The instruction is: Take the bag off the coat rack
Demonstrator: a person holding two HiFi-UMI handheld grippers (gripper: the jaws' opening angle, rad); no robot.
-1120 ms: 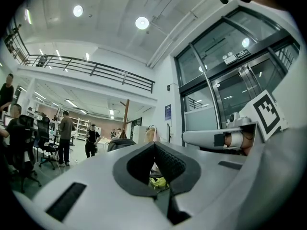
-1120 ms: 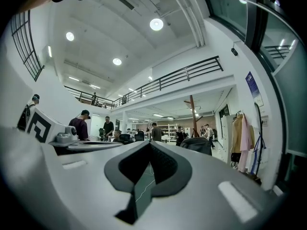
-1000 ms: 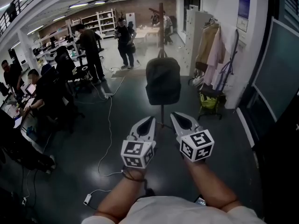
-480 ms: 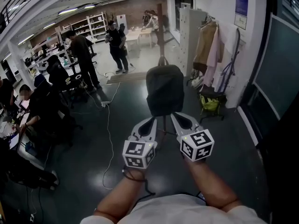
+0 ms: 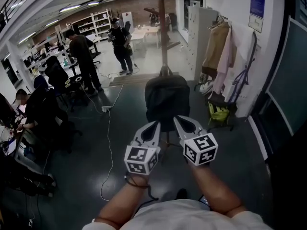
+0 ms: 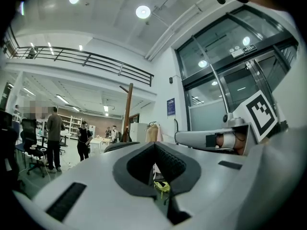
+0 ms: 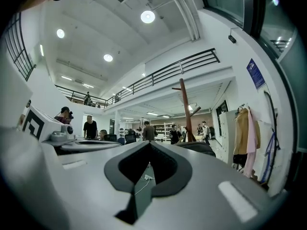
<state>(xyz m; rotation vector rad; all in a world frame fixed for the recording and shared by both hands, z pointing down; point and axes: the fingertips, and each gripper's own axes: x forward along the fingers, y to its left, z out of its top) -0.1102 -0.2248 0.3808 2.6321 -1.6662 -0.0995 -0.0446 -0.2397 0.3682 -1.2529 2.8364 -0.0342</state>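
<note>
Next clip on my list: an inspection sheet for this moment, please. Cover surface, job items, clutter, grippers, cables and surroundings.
Surface: dark glossy floor; no table in view.
Job's things: black bag hangs by its top loop on the wooden coat rack, not yet taken off.
Clutter: yellow-green bag on the floor by the right wall.
Grippers: left gripper and right gripper both shut, nothing between the jaws, held at the black bag's lower edge; contact cannot be told.
Cables: white cable runs over the floor from a power strip.
Surroundings: coats hung at the right wall; people standing and seated at left.
</note>
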